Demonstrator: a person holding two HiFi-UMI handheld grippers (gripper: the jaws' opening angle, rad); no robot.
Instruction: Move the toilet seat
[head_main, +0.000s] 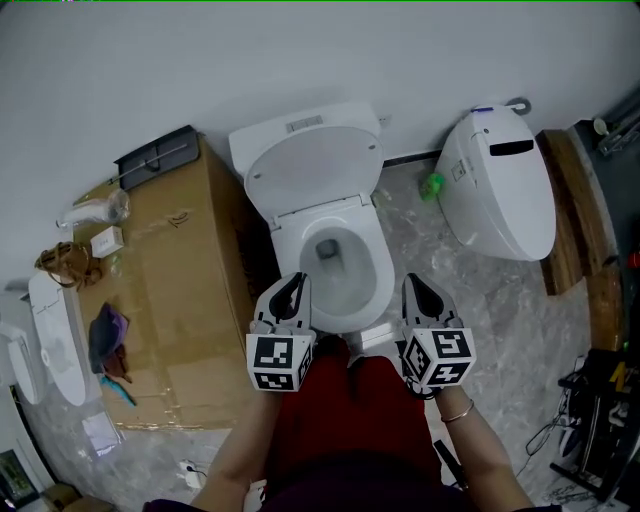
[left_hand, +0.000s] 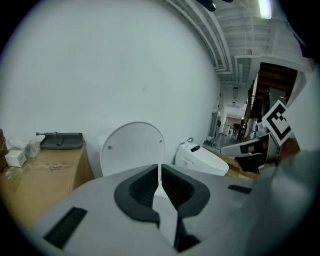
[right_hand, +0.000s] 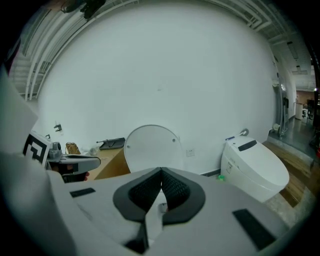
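White wall (head_main: 300, 50) behind — toilet seat (head_main: 315, 165) upright, beyond both closed jaws.

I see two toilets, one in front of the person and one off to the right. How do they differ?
The front toilet has its lid raised, bowl showing; the right toilet is closed. The front toilet points straight at the person; the right toilet sits angled. The right toilet's top bears a dark panel; the front toilet's lid is plain. Both are white.
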